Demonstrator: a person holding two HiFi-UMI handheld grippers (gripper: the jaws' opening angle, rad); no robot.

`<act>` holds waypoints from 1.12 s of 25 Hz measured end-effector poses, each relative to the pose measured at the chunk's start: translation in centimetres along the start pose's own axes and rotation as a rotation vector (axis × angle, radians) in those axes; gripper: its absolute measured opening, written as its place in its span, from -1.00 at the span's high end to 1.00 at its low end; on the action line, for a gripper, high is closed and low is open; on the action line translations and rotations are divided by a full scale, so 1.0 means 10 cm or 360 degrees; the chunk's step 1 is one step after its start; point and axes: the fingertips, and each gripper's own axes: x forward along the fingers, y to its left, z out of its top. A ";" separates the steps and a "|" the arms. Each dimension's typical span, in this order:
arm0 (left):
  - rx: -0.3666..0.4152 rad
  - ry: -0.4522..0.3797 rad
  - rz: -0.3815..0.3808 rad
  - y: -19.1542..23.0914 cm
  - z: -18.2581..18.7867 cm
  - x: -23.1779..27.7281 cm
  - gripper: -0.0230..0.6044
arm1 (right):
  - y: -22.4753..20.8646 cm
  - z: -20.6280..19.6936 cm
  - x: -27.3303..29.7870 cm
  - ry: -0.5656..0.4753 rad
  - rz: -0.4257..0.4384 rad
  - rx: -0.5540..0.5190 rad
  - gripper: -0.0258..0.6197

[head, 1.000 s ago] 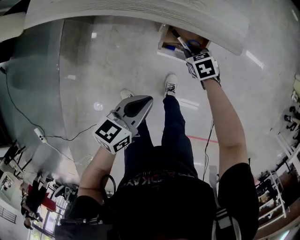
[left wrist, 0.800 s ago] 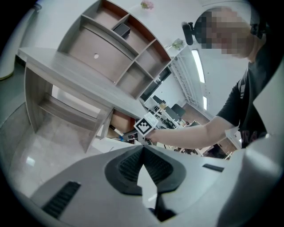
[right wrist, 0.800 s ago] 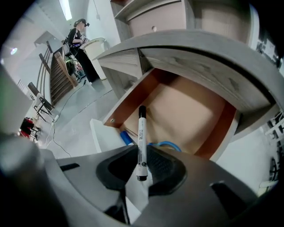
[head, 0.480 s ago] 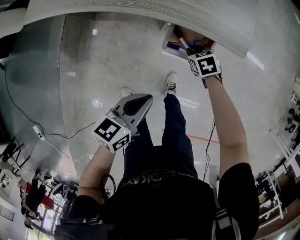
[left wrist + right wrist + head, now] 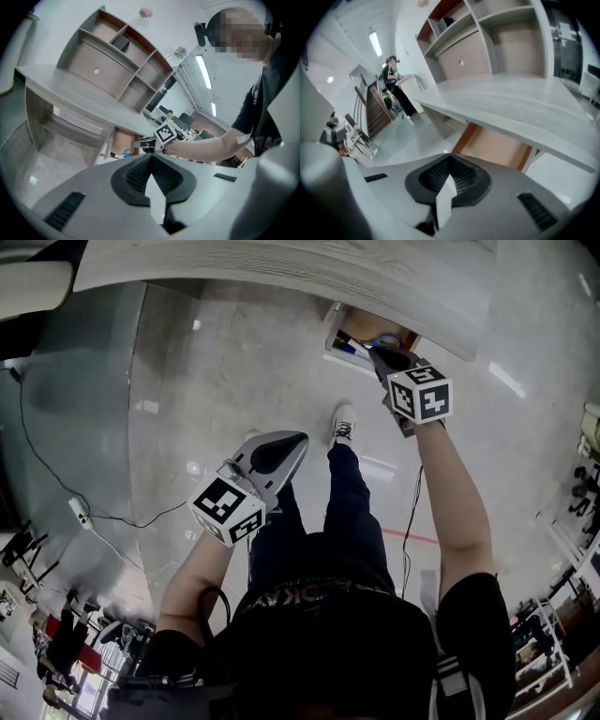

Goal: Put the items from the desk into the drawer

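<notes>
Fingers of the right gripper (image 5: 380, 354) have just closed on nothing and are clenched at the mouth of the open drawer (image 5: 333, 329) under the desk (image 5: 281, 273). Pens (image 5: 349, 343) and a blue thing (image 5: 382, 337) lie inside it. The left gripper (image 5: 298, 440) hangs well apart, over the floor beside the person's leg.

Left gripper view: its fingers are pressed together and empty. From here the desk top looks bare. A small black box (image 5: 121, 43) sits up on a shelf, though whether it belongs to the task I cannot tell.

Right gripper view: the fingers meet tip to tip with nothing between them, and the desk edge runs close overhead.

Done well, the right gripper should come out from under that edge before rising, so the marker cube does not strike it. It should then spread its fingers before reaching for anything left. If nothing is left, the closed fingers can press flat on the drawer front to push it shut.
</notes>
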 end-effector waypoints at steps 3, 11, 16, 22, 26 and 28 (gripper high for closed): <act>0.0084 -0.0043 -0.0011 -0.10 0.15 -0.11 0.89 | 0.39 0.35 -0.36 -0.0250 0.0186 0.0129 0.87; 0.0197 -0.0159 -0.0042 -0.29 0.68 -0.33 0.89 | 1.47 1.13 -1.23 -0.0638 0.0497 0.0123 0.87; 0.0293 -0.0218 -0.0045 -0.55 0.85 -0.60 0.89 | 2.20 1.30 -1.75 -0.0803 0.0644 0.0020 0.87; 0.0331 -0.0287 0.0006 -0.69 0.79 -1.02 0.89 | 2.94 1.19 -2.06 -0.0872 0.0794 -0.0046 0.87; 0.0369 -0.0335 0.0048 -0.66 0.80 -1.20 0.89 | 3.23 1.09 -2.04 -0.0845 0.0851 -0.0074 0.87; 0.0389 -0.0350 0.0057 -0.66 0.83 -1.25 0.89 | 3.30 1.10 -2.02 -0.0834 0.0858 -0.0102 0.87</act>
